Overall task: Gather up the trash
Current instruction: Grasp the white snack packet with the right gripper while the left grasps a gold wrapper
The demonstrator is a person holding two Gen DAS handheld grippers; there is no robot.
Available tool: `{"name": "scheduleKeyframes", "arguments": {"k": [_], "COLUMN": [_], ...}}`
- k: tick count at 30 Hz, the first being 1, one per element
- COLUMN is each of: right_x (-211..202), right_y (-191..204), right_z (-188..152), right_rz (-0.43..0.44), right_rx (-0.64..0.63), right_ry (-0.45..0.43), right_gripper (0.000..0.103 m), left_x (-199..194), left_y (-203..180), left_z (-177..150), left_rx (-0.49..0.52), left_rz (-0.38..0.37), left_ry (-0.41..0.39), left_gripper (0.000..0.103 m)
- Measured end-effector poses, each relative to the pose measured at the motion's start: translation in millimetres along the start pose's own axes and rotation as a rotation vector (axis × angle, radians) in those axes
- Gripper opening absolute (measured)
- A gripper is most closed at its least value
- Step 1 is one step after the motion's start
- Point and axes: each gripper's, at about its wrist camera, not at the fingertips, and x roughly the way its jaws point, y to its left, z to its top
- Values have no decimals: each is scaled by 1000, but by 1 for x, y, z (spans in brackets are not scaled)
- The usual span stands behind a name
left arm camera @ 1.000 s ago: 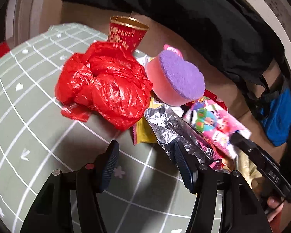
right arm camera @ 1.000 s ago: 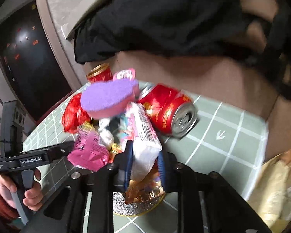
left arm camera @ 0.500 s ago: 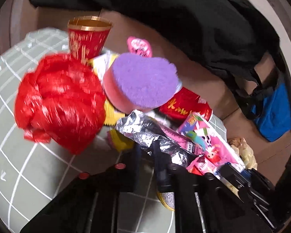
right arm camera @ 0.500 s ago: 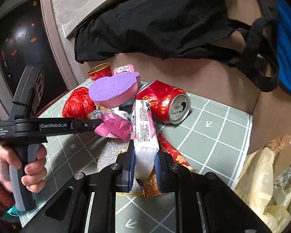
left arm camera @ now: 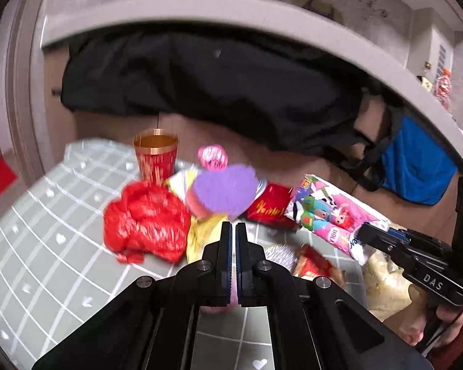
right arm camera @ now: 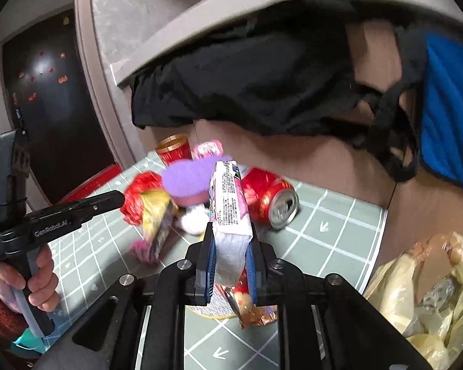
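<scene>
On the green grid-marked bench, going left to right, a crumpled red plastic bag lies in front of a red-and-gold paper cup, with a purple-topped pink sponge and a red drink can on its side just beside them. The left hand-held gripper has its jaws pressed nearly together, and in the right wrist view a yellow-and-pink foil wrapper hangs from it above the bench. The right hand-held gripper is clamped on the white end of a pink cartoon-printed tissue pack, lifted clear of the bench, while a yellowish plastic bag sits open off the bench's right edge.
</scene>
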Motion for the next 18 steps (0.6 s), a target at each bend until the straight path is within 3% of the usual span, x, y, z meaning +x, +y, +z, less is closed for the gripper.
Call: {"name": "scheduleKeyframes", "arguments": {"k": [5, 8, 10, 12, 18], "right_x": [-14, -18, -17, -13, -5], "right_y": [8, 6, 2, -3, -7], "right_z": [10, 3, -3, -9, -24], "right_rz": [-13, -8, -7, 5, 8], "right_rx": [-32, -24, -15, 2, 7], "right_ry": [-26, -18, -4, 15, 44], "right_gripper": [15, 15, 15, 15, 15], "left_x": [-15, -7, 2, 13, 54], "left_y": [-8, -4, -2, 4, 32], "left_z": [7, -3, -11, -19, -33], "left_rx": [35, 6, 11, 5, -93], "left_rz": [11, -35, 17, 62, 92], "left_ry": [-22, 17, 34, 59, 207], "left_gripper": [2, 12, 49, 53, 53]}}
